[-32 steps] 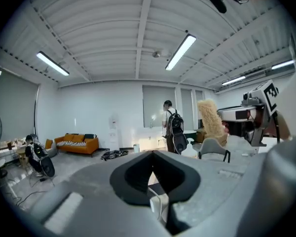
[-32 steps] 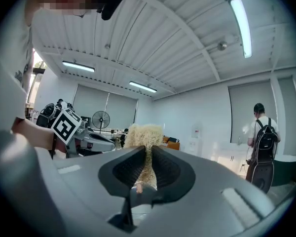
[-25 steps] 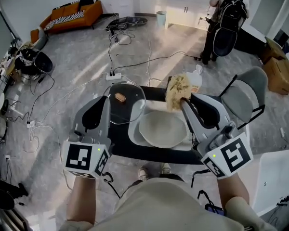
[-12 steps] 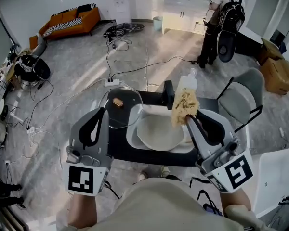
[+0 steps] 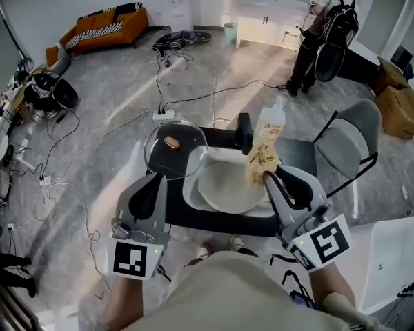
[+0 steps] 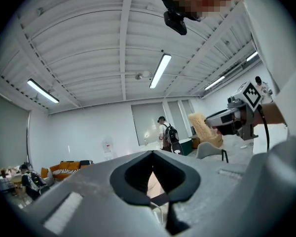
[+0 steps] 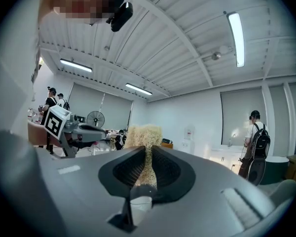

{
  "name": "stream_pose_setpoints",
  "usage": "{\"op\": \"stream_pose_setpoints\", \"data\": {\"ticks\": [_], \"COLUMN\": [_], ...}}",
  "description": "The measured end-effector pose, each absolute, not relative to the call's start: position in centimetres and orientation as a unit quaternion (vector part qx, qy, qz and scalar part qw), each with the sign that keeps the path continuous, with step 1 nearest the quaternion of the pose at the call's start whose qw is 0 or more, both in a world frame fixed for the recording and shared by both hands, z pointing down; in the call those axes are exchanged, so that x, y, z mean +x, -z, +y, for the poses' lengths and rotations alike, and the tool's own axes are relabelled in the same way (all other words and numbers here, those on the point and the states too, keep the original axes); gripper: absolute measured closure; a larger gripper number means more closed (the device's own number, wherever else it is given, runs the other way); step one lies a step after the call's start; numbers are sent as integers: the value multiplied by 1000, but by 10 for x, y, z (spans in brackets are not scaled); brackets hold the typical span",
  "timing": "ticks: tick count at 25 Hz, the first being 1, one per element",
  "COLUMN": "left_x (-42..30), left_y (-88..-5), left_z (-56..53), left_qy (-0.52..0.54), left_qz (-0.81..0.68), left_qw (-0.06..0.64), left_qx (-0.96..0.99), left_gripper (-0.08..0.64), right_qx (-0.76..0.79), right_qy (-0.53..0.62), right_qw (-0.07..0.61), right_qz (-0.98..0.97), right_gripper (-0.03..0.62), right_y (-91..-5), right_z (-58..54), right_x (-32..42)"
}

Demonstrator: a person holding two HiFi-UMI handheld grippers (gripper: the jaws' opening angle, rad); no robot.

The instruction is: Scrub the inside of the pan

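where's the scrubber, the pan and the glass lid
scrubber (image 5: 262, 163): head view, middle of its fibrous pad
pan (image 5: 224, 188): head view, bare inner bottom
glass lid (image 5: 186, 158): head view, clear glass beside its knob

Lid (image 5: 167, 160) L of pan (image 5: 228, 188), bottle (image 5: 270, 124) behind

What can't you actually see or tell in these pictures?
- Right rim of the pan: in the head view it is hidden behind the scrubber and the right claw.
- Label of the bottle: too small to read in the head view, and the bottle's lower part is behind the scrubber.
- Any dirt inside the pan: too small to tell.
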State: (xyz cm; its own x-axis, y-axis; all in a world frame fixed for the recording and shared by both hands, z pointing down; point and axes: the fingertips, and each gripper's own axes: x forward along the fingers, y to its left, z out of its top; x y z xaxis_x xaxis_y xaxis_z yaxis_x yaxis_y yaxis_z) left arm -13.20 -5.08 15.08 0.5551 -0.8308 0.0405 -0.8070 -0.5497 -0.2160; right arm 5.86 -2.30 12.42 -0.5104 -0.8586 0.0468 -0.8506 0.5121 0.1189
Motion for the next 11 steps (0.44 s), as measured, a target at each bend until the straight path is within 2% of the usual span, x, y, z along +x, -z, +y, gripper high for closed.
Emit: {"op": "stream_pose_setpoints", "data": {"ticks": [5, 11], "left_x": [-136, -132], "left_y": [-167, -162], "left_z": [-47, -42], "left_qy": [75, 80], "left_qz": [475, 469], "left_qw": [64, 71], "left_qx": [-874, -877], "left_gripper": [558, 558], "right_qx": [486, 478], "right_qy": [28, 28], "right_qw": [59, 62], "right_qz": [-872, -876], "right_gripper": [543, 543], "right_y": [-140, -138], "right_z": [-23, -20], "right_x": [53, 49]}}
